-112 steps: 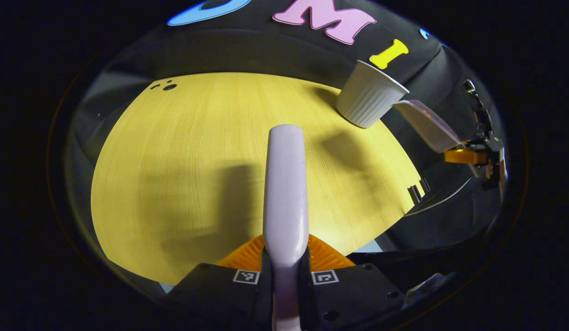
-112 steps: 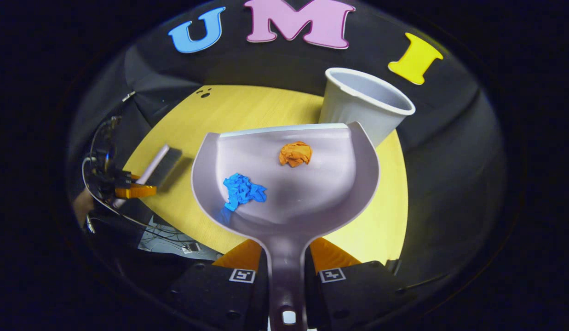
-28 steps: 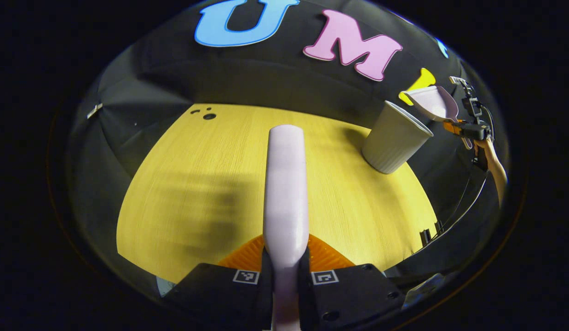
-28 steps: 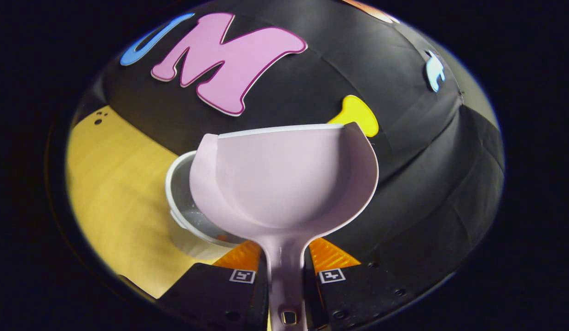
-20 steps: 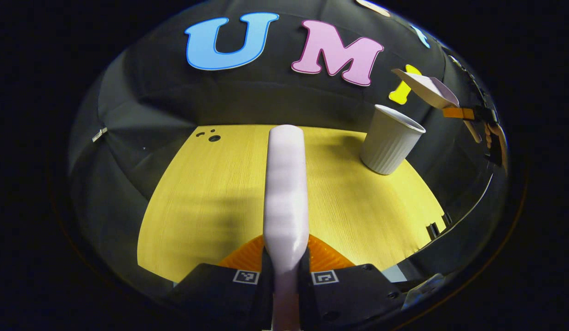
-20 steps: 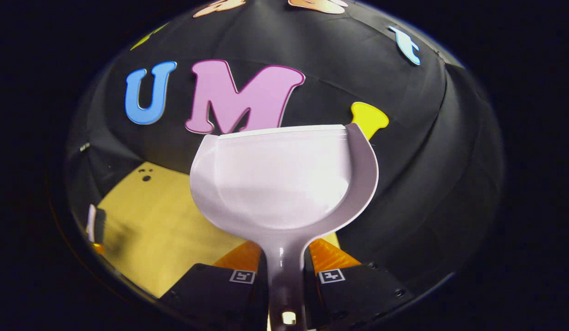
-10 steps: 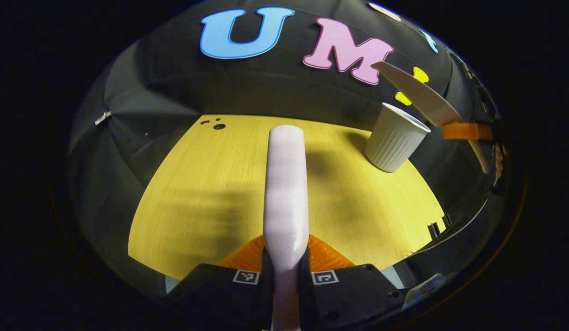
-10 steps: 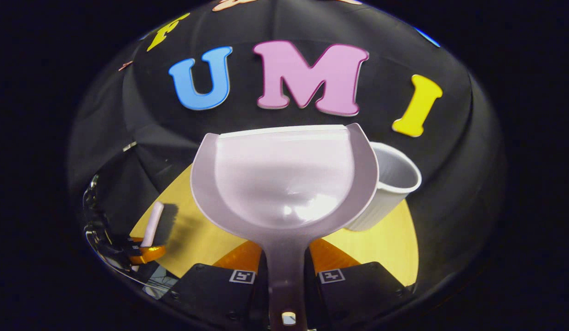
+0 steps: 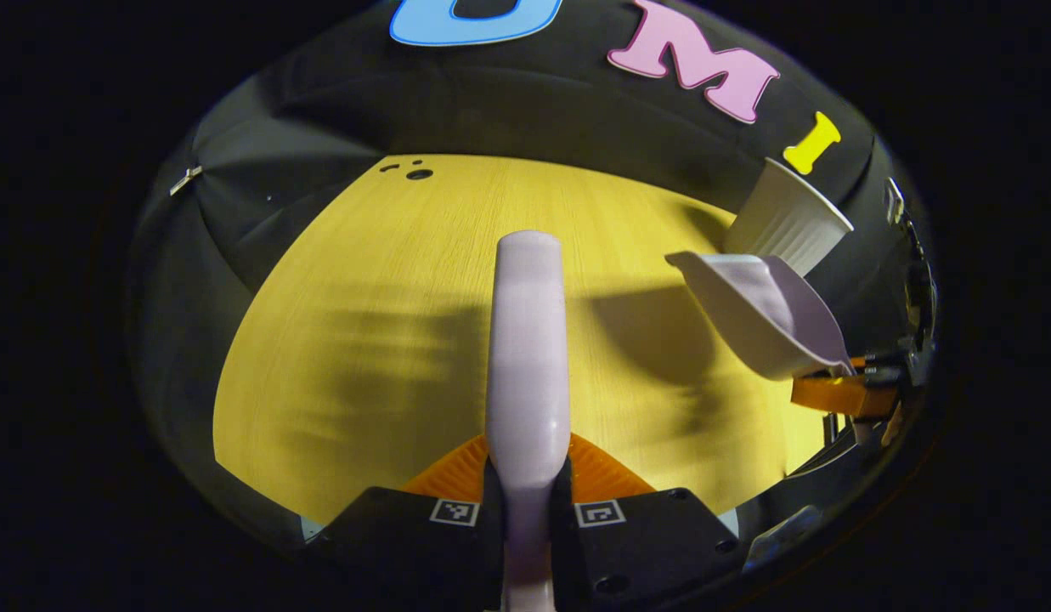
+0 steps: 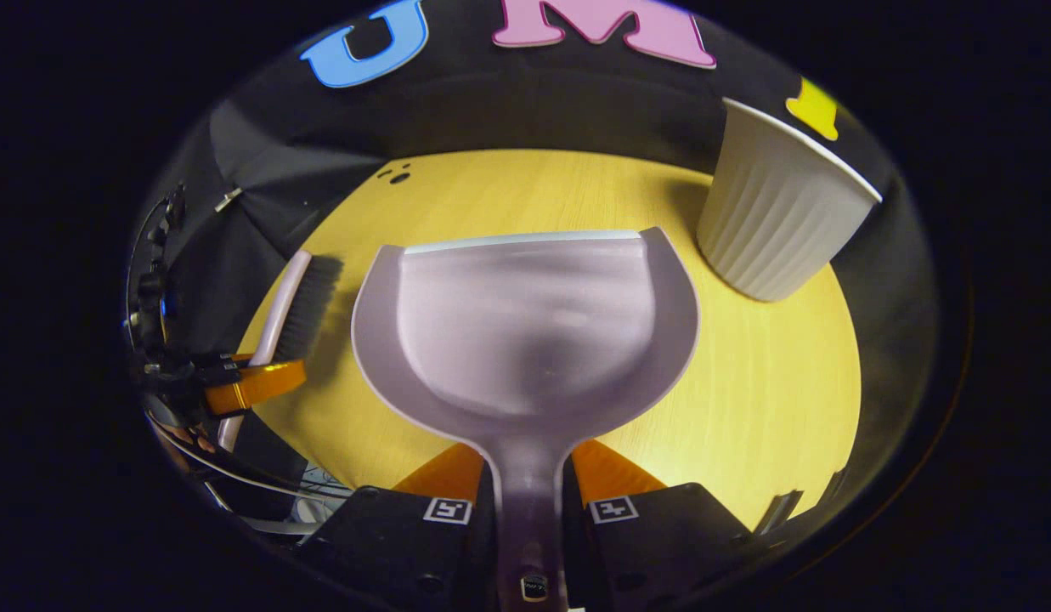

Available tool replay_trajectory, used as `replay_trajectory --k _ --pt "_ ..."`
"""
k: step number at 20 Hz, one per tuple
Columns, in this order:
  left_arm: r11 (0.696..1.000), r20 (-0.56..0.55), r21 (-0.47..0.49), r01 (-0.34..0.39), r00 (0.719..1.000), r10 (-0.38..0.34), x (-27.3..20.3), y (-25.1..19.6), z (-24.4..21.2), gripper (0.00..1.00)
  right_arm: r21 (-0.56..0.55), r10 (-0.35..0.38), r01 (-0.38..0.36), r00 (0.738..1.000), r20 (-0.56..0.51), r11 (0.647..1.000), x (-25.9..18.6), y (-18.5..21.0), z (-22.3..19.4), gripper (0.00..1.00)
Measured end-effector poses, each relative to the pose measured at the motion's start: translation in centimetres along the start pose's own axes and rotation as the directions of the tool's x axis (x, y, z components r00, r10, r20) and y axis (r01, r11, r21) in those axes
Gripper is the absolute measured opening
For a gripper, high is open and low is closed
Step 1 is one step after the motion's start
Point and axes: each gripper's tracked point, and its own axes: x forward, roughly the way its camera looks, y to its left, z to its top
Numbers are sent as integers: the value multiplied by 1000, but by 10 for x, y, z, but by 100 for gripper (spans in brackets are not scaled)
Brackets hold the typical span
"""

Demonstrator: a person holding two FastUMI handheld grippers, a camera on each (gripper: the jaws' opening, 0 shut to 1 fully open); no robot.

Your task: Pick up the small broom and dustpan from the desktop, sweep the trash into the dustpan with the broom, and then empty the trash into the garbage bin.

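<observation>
In the left gripper view, the left claw [image 9: 528, 501] sits at 6 o'clock, its two orange fingers [image 9: 457, 472] clenched on the pale handle of the broom [image 9: 528, 357]. The handle runs straight up toward the middle of the view, above the yellow table [image 9: 364, 280]. The bristles are hidden behind the handle here. At 3 o'clock the dustpan [image 9: 763, 310] hangs above the table, tilted, its open mouth toward 9 o'clock, casting a shadow on the wood beside it. The right claw [image 9: 839, 393] holds it from 4 o'clock, orange fingers on the handle. Just behind the dustpan, at 2 o'clock, stands the white ribbed bin [image 9: 788, 221] on the far edge of the table.

In the right gripper view, the right claw [image 10: 529, 501] at 6 o'clock grips the dustpan [image 10: 525, 331] by its handle, both orange fingers [image 10: 614, 472] pressed against it. The pan faces forward, its flat lip toward 12 o'clock, and its inside looks bare, though blur makes small bits hard to rule out. The bin [image 10: 776, 212] stands upright on the table [image 10: 771, 391] at 2 o'clock, apart from the pan. At 9 o'clock the broom [image 10: 291, 310] shows its dark bristles, held by the left claw [image 10: 253, 384] over the table's edge.
</observation>
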Motion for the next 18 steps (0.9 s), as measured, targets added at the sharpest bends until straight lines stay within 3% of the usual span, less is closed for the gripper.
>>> replay_trajectory --k 1,3,5,11,15,16,18 --pt "1000 -17 11 -11 1000 11 7 0 -1 27 19 2 -1 1000 -16 1000 4 -2 -6 35" --pt "999 -51 36 -29 998 31 18 2 -4 27 45 -13 15 999 -44 999 12 -11 -14 40" --pt "996 -83 68 -57 995 62 30 3 -4 27 72 -18 22 998 -57 997 21 -18 -20 35" --pt "986 -149 127 -109 981 128 53 7 -2 28 58 -57 64 992 -114 996 35 -26 -31 36" --pt "979 -169 167 -120 974 149 56 7 -2 30 74 -6 16 990 -139 997 40 -14 -33 37" --pt "978 -170 174 -118 974 148 56 6 -1 29 75 9 2 990 -140 997 40 -12 -31 40" --pt "984 -173 152 -94 977 120 55 1 -3 39 86 46 -35 990 -136 996 38 -3 -28 63"
